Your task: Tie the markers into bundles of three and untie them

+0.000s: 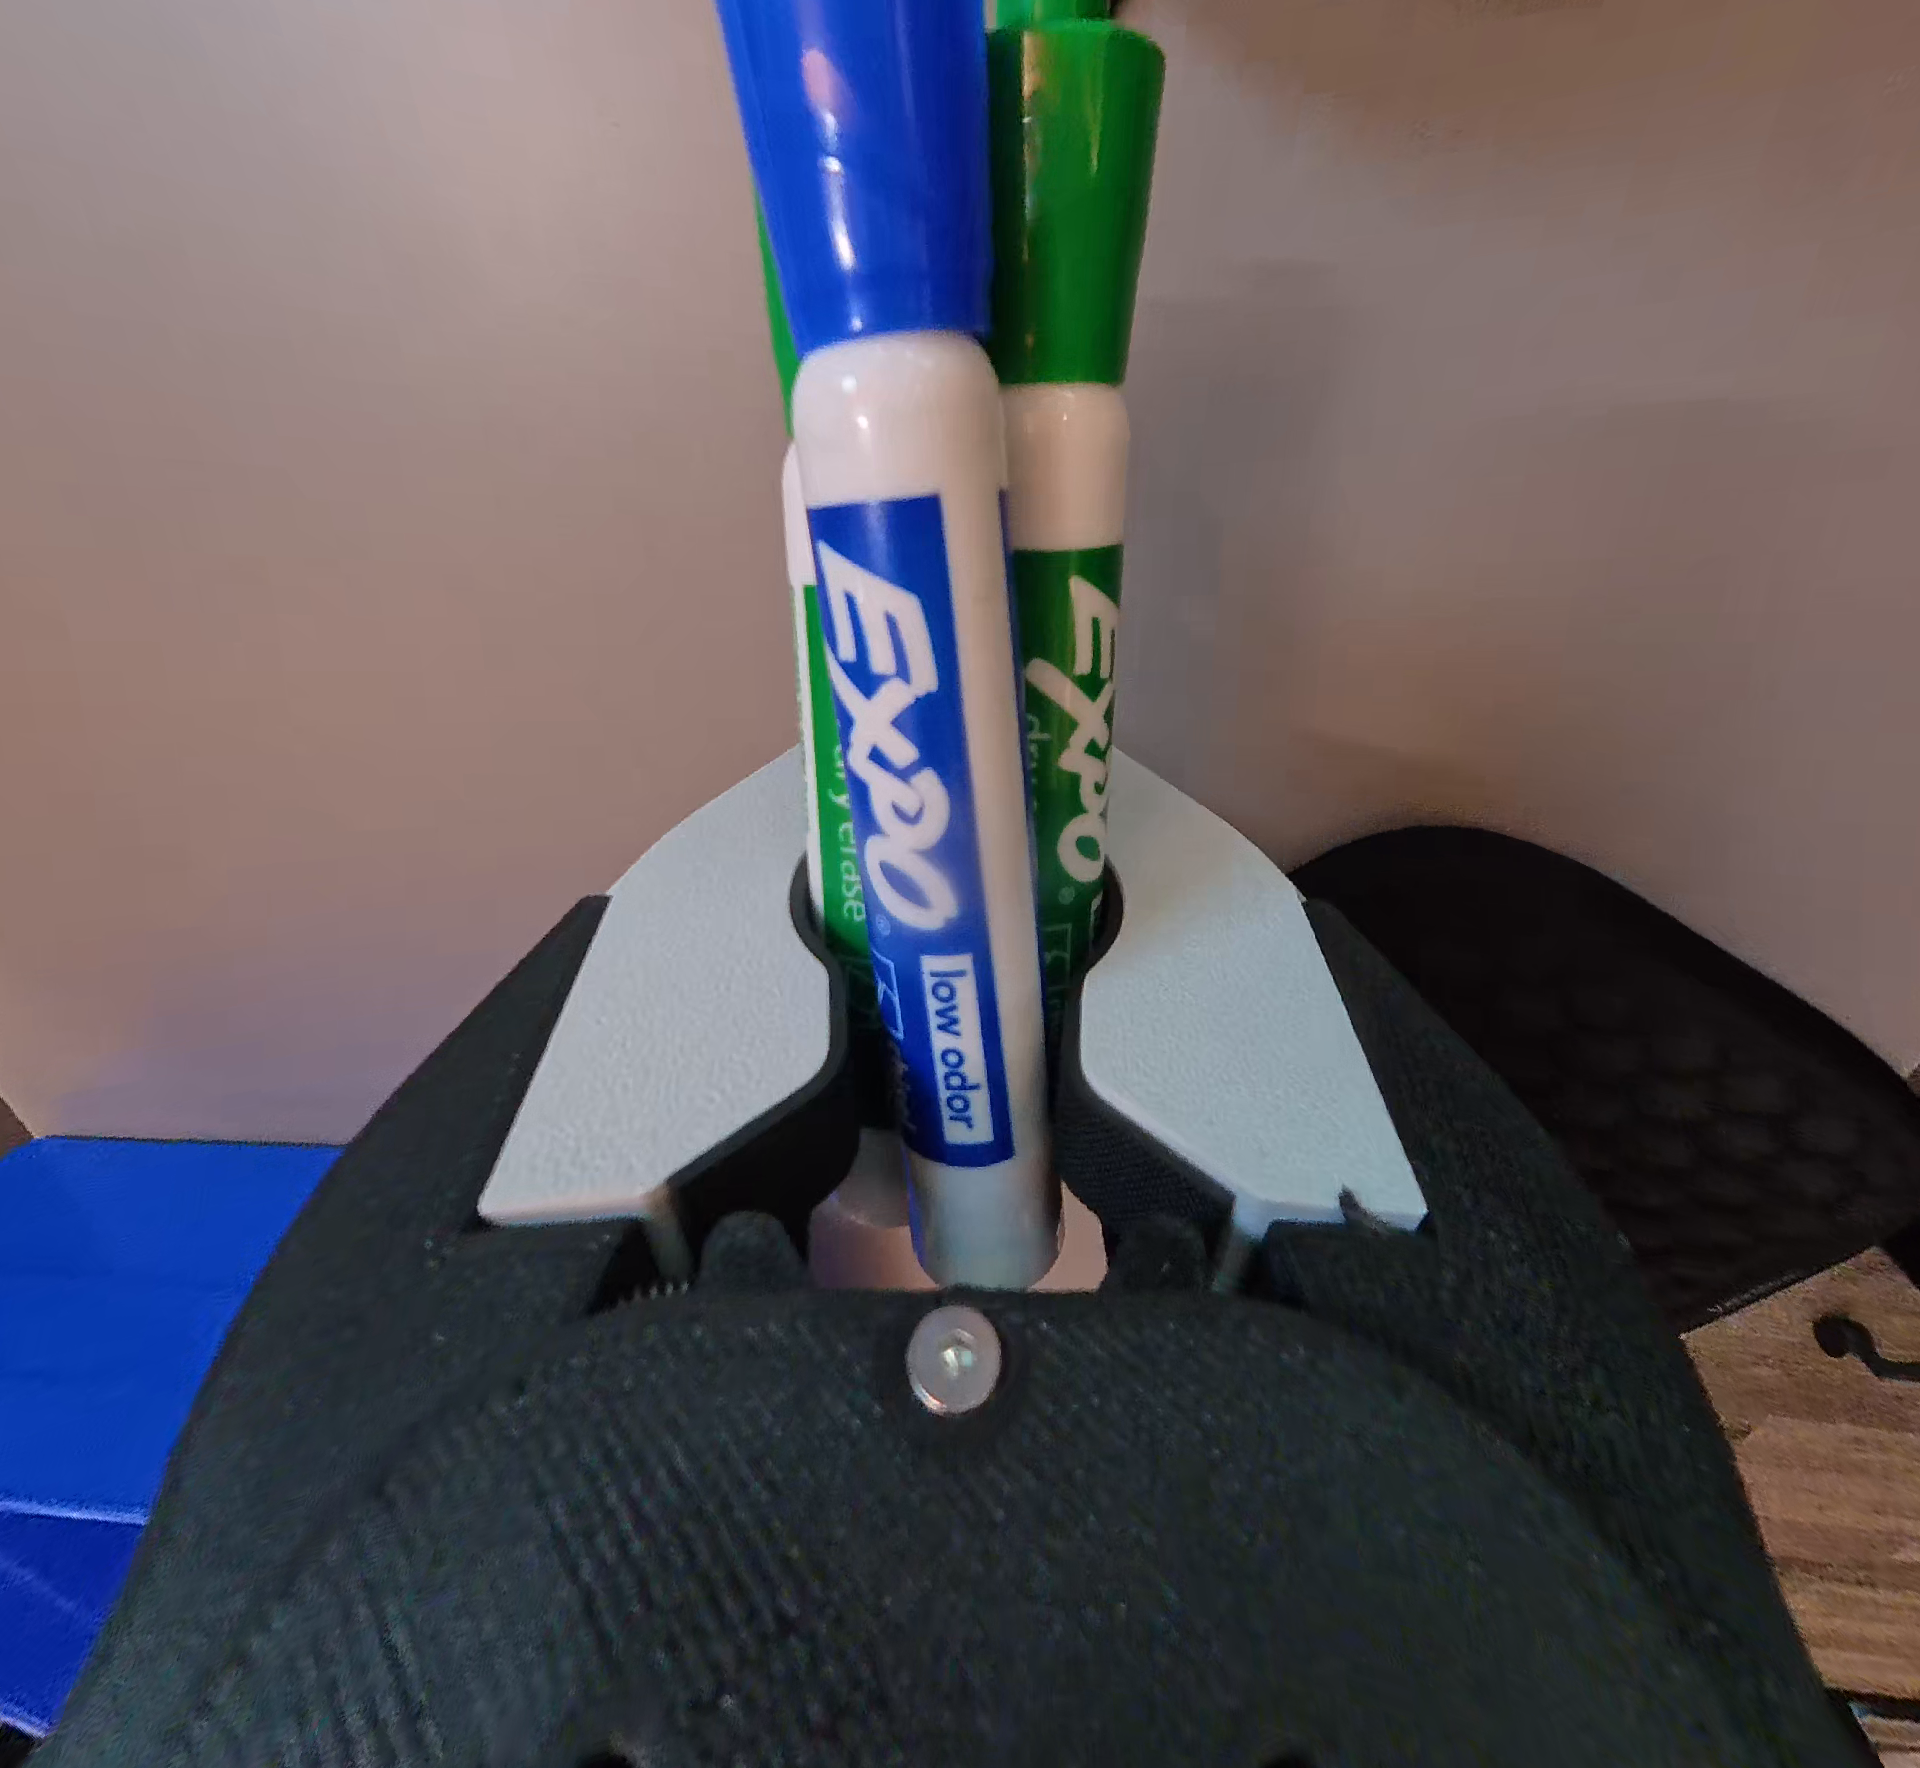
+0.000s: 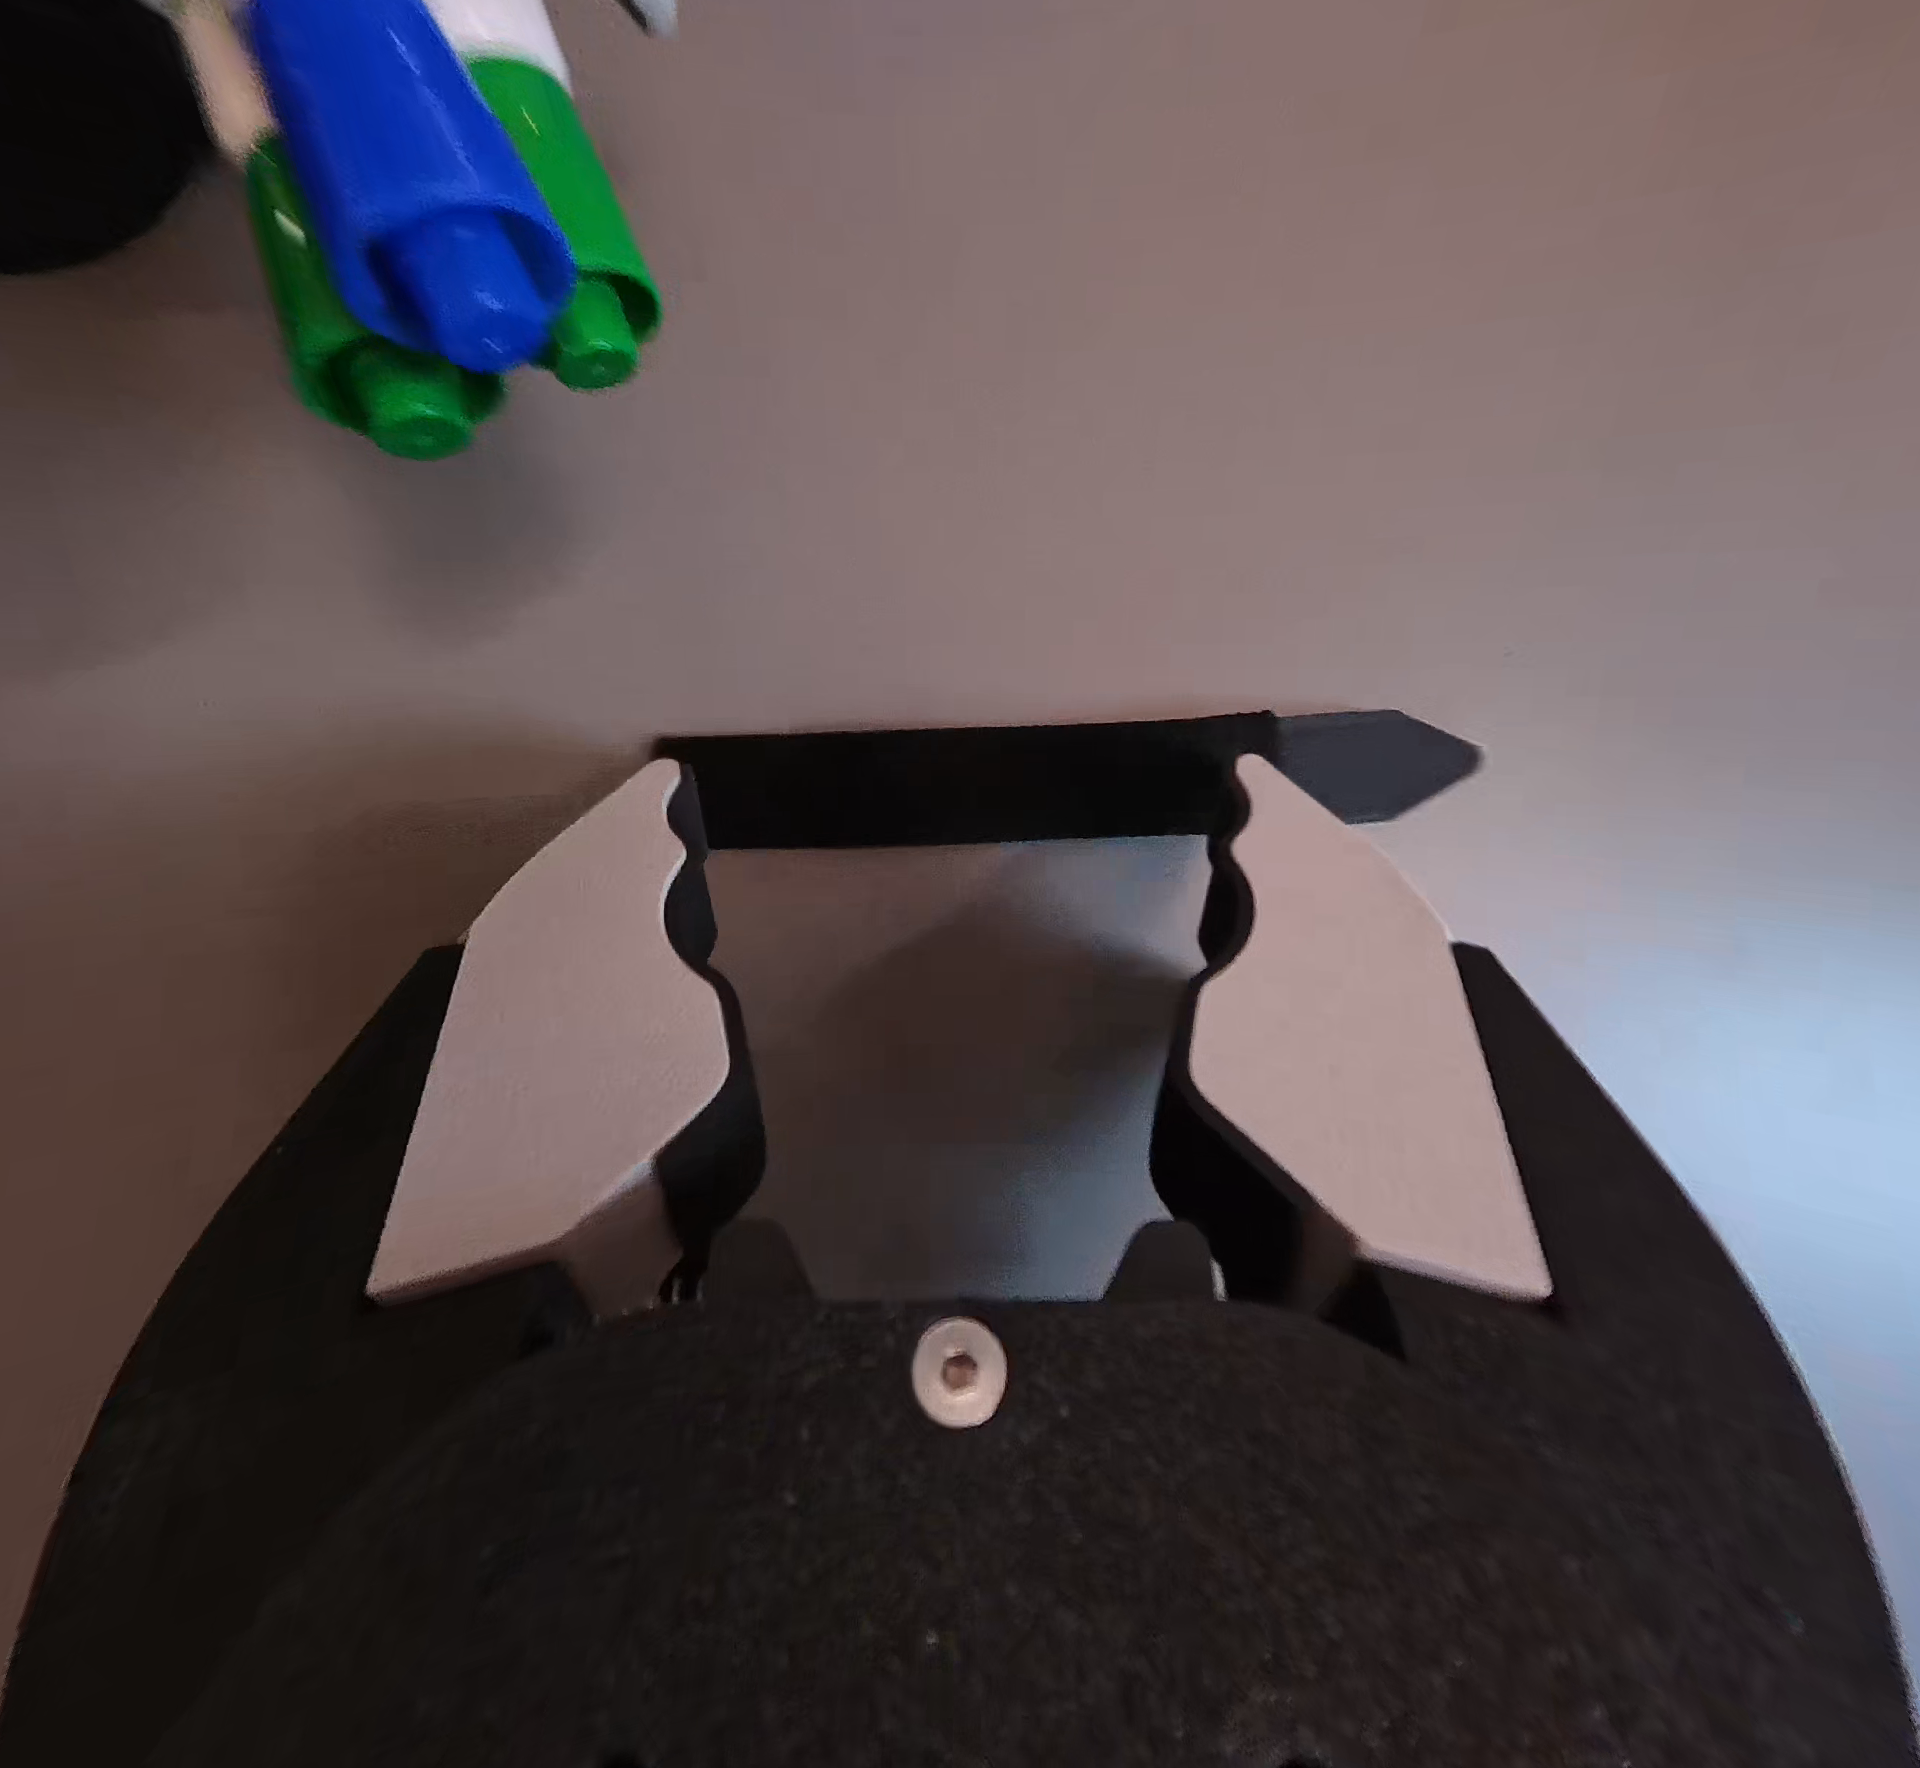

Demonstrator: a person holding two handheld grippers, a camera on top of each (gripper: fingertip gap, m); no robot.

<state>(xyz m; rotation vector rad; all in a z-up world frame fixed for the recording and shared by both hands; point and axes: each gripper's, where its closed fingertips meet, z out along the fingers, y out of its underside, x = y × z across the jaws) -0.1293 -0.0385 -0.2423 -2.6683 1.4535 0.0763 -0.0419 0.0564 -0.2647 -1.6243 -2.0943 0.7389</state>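
Markers [image 1: 935, 679], one blue, two green, clamped together in my left claw [image 1: 956, 949] for binding; right claw [image 2: 961, 825] wide, astride black strap [image 2: 956, 788] on surface [image 2: 1351, 368].

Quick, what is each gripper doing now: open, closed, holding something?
Left gripper: closed on three markers, one blue-capped, two green-capped.
Right gripper: open, holding nothing, at a flat black strap.
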